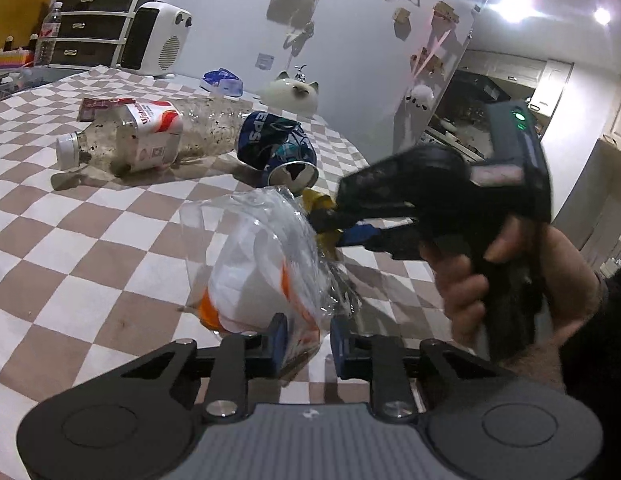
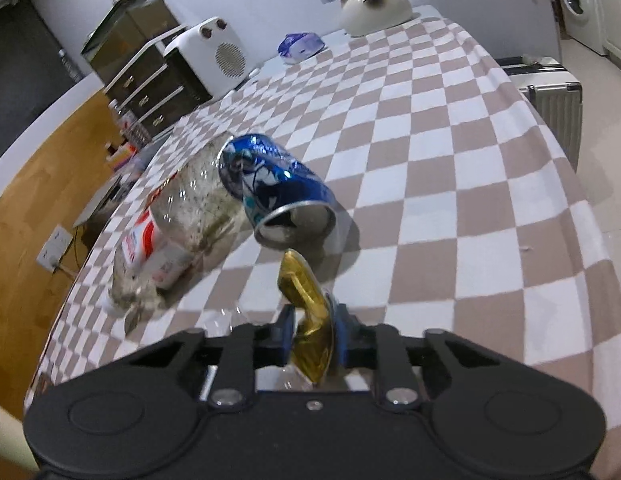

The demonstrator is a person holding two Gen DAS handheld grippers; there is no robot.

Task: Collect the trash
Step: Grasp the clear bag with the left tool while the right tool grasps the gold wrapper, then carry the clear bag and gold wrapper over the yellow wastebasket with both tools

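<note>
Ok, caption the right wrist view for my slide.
Right gripper pinching a gold wrapper near a crushed blue can.

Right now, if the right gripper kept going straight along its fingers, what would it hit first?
Probably the crushed blue can, lying open-end toward the right gripper, just beyond the gold wrapper it holds. Depth is unclear; it might meet the checkered cloth first.

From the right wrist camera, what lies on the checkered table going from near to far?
Gold wrapper in the right gripper → crushed blue can → white heater → blue packet → cat-shaped ornament.
</note>
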